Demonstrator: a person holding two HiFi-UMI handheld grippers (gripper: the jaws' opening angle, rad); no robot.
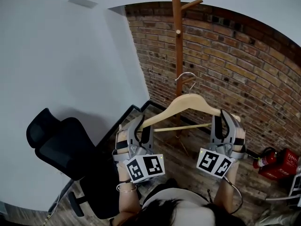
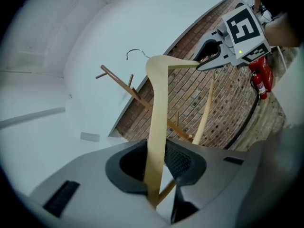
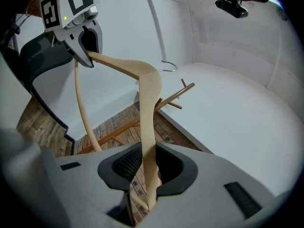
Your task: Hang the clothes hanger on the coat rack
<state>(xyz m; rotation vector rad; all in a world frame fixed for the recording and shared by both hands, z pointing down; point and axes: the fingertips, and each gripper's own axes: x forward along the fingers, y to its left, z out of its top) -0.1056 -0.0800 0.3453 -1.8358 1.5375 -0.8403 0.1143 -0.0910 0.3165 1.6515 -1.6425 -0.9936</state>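
A pale wooden clothes hanger (image 1: 187, 103) with a metal hook (image 1: 185, 76) is held level in the air, facing the wooden coat rack (image 1: 177, 36). My left gripper (image 1: 141, 124) is shut on the hanger's left end, and my right gripper (image 1: 226, 119) is shut on its right end. In the left gripper view the hanger arm (image 2: 156, 127) runs between the pads of the left gripper (image 2: 157, 164). In the right gripper view the other arm (image 3: 148, 113) passes through the right gripper (image 3: 146, 169). The hook is short of the rack's pegs (image 1: 192, 4).
A brick wall (image 1: 235, 65) stands behind the rack, with a white wall (image 1: 70, 55) to its left. A black office chair (image 1: 61, 145) is at lower left. Red fire extinguishers (image 1: 277, 161) lie on the wood floor at right.
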